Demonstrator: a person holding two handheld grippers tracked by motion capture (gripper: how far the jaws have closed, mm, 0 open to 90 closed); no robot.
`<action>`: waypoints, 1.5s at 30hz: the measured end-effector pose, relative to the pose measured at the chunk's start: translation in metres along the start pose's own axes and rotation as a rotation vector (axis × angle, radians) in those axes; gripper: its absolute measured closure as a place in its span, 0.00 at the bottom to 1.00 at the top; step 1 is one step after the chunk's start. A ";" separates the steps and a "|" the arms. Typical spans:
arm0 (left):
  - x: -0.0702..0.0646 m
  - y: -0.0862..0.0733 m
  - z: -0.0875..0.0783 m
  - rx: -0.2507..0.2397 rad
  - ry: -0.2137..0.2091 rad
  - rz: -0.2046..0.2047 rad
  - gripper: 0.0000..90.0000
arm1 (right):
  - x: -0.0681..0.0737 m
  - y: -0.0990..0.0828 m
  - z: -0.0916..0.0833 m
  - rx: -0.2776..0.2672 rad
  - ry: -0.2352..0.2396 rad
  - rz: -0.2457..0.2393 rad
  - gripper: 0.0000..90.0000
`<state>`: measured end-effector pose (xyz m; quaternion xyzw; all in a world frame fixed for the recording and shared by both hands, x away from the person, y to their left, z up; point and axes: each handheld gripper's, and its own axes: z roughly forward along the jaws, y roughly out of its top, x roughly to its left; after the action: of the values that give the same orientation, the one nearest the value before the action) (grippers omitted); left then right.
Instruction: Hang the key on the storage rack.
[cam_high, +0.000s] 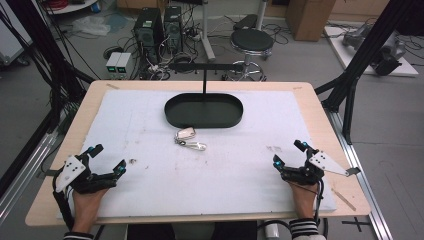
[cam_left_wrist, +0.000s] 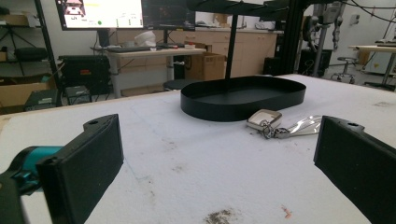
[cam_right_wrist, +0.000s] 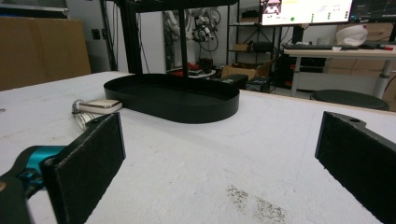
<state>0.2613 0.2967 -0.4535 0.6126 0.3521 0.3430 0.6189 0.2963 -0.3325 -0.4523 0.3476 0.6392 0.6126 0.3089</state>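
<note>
You held the left gripper (cam_high: 107, 160) and right gripper (cam_high: 288, 153) wide open and empty at the table's near corners. The keychain (cam_high: 189, 138) lay just beside the black tray (cam_high: 203, 110). Nothing looked started; lifting it into the tray seemed likely next.

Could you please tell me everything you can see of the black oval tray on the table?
The black oval tray is a shallow, matte, dark dish that looks like metal or plastic, with a low upright wall all round and a flat floor. It lies flat on the white mat toward the far middle of the table. A thin black post rises from its far side to a crossbar above. Nothing appears to lie inside it. A small keyring lies on the mat just in front of its near wall, close by, seemingly not touching.
</note>
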 end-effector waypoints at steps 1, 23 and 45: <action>0.000 0.000 0.000 -0.001 0.001 -0.003 0.02 | 0.000 0.000 0.000 -0.002 0.002 -0.002 0.01; 0.003 0.040 0.026 0.100 -0.195 0.082 0.02 | 0.000 0.000 0.000 0.000 0.002 0.002 0.01; -0.015 0.092 0.116 0.361 -0.477 0.259 0.02 | 0.000 0.000 0.000 -0.005 0.005 0.001 0.01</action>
<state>0.3532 0.2254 -0.3611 0.8154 0.1713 0.1976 0.5165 0.2968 -0.3327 -0.4523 0.3458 0.6383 0.6150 0.3078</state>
